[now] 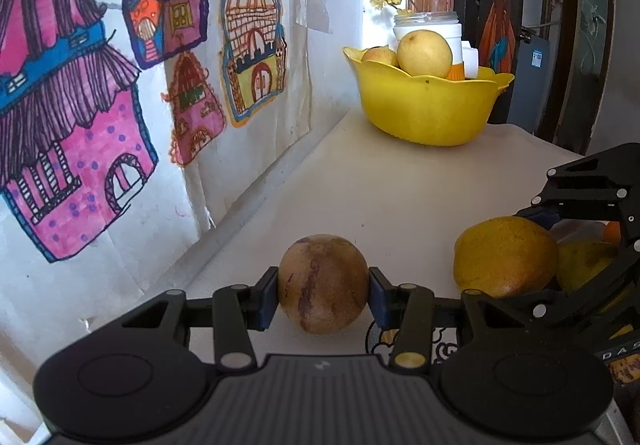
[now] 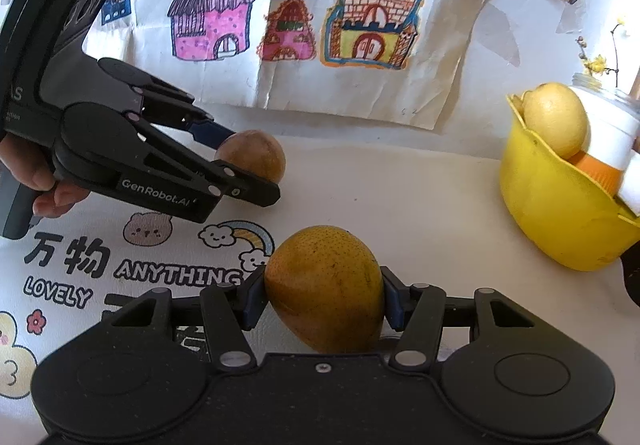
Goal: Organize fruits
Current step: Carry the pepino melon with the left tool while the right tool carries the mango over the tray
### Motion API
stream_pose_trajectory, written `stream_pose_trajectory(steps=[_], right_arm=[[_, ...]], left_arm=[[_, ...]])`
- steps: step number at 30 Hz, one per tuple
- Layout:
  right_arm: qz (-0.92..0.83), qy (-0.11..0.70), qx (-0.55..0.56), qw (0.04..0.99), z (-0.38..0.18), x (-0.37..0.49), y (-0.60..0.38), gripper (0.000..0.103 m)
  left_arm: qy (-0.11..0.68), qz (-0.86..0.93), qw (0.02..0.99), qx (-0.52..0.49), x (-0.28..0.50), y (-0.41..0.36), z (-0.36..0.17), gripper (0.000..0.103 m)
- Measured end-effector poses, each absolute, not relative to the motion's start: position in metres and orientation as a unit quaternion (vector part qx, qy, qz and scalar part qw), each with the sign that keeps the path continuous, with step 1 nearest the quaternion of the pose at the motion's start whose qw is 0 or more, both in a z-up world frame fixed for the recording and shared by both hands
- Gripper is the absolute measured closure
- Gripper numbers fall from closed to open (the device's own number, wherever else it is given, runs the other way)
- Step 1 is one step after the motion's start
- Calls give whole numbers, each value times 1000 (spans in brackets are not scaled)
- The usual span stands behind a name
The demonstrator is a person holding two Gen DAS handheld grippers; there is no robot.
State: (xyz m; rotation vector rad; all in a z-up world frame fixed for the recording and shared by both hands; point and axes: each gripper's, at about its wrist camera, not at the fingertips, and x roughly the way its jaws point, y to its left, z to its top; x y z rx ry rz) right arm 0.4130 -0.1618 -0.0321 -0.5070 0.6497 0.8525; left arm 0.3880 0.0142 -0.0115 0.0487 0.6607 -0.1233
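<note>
The left gripper pinches a brown mottled fruit over the white table; the right gripper clamps a mango; farther right, the yellow bowl holds a pale fruit

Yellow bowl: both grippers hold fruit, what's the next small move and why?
Probably carry the mango in the right gripper toward the yellow bowl. It sits closer to the bowl than the left gripper with its brown fruit.

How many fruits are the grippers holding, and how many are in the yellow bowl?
2 held: a brown fruit in the left gripper, a mango in the right gripper. 2 pale fruits show in the bowl; more may hide.
</note>
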Motion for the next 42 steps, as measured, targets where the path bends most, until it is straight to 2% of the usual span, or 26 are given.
stream_pose_trajectory(steps=[20, 31, 42], right_arm=[[374, 275, -239, 853, 24, 376, -196, 45], [354, 257, -235, 868, 51, 334, -235, 45], [324, 259, -220, 883, 60, 284, -281, 45]], left_arm=[[312, -54, 948, 14, 363, -6, 28, 54], [302, -73, 950, 26, 341, -42, 57, 54], [298, -113, 948, 17, 325, -90, 61, 54]])
